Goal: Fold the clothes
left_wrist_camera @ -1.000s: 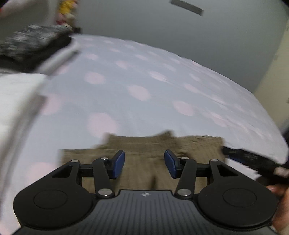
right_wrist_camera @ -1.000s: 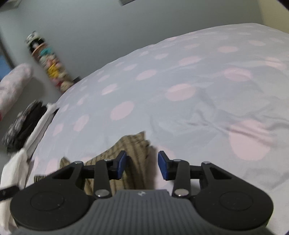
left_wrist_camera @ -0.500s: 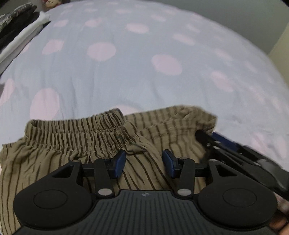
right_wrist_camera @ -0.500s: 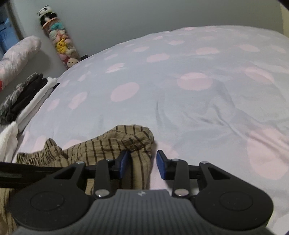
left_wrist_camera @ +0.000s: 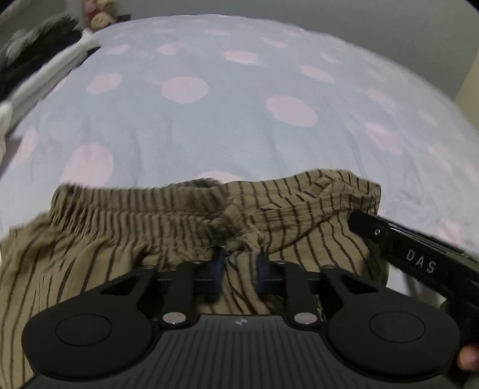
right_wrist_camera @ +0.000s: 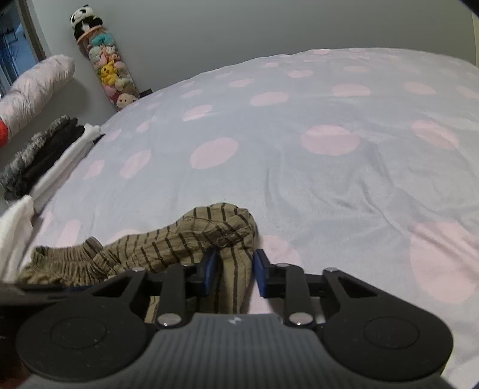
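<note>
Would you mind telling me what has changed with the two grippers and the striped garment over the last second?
The left gripper came down onto the striped garment; its jaws have just been closing and now pinch a bunch of fabric below the waistband. The right gripper has also just been closing, with the garment's corner between its pads, not clearly clamped. The garment still lies on the dotted bedspread.

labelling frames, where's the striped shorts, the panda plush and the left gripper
striped shorts [left_wrist_camera: 125,209]: left wrist view, gathered elastic waistband
panda plush [right_wrist_camera: 84,21]: right wrist view, its body atop the toy column
left gripper [left_wrist_camera: 239,263]: left wrist view, between fingertips pinching the shorts
</note>
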{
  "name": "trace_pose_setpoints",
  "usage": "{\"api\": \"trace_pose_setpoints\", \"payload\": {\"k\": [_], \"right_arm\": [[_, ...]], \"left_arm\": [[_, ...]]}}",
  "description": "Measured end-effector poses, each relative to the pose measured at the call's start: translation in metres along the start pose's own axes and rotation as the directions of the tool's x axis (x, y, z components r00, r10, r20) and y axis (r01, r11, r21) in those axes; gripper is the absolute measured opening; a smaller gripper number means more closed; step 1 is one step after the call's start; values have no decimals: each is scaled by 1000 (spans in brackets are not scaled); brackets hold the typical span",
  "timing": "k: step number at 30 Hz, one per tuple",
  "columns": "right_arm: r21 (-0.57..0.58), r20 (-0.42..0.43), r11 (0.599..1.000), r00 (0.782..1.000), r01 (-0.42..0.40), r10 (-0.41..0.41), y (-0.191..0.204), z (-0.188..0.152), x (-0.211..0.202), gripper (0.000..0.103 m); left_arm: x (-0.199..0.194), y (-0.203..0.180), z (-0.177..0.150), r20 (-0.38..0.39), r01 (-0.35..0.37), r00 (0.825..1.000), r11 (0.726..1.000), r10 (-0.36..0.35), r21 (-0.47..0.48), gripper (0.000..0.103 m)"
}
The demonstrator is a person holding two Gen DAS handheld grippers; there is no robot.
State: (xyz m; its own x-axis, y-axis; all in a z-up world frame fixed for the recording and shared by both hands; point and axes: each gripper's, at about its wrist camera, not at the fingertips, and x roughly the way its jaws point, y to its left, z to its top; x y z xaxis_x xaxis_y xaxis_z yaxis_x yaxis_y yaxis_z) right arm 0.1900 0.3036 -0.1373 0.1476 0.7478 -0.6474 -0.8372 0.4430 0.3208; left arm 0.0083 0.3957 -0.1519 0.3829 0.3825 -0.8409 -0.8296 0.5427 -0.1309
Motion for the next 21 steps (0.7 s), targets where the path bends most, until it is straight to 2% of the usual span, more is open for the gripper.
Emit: {"api": "trace_pose_setpoints", "payload": {"k": [2, 5, 8, 9, 14, 17, 19, 21], "right_arm": [[24, -1, 1000, 1000, -17, 17, -4, 1, 0, 30], [62, 8, 997, 999, -38, 37, -6, 1, 3, 30], [86, 17, 994, 998, -67, 66, -7, 0, 4, 12], [96, 20, 993, 997, -74, 73, -8, 0, 3, 6], [130, 100, 979, 985, -154, 141, -9, 8, -14, 5], [58, 150, 975, 967, -217, 206, 4, 12, -29, 5], [-34, 170, 970, 955, -240, 242, 18, 11, -38, 5], [-138, 172, 956, 945, -258, 280, 35, 7, -43, 5]], "left_arm": [[-5, 15, -3, 18, 49, 999, 997, -48, -61, 8], [-20, 32, -10, 94, 137, 988, 981, -125, -140, 6], [-36, 43, -18, 165, 200, 972, 962, -170, -185, 6], [-43, 46, -20, 187, 209, 967, 958, -173, -197, 5], [-65, 55, -24, 259, 241, 949, 942, -179, -233, 5], [-74, 60, -24, 286, 282, 935, 926, -208, -249, 5], [-80, 63, -24, 304, 309, 925, 915, -226, -259, 5], [-83, 65, -26, 308, 312, 924, 913, -227, -264, 5]]}}
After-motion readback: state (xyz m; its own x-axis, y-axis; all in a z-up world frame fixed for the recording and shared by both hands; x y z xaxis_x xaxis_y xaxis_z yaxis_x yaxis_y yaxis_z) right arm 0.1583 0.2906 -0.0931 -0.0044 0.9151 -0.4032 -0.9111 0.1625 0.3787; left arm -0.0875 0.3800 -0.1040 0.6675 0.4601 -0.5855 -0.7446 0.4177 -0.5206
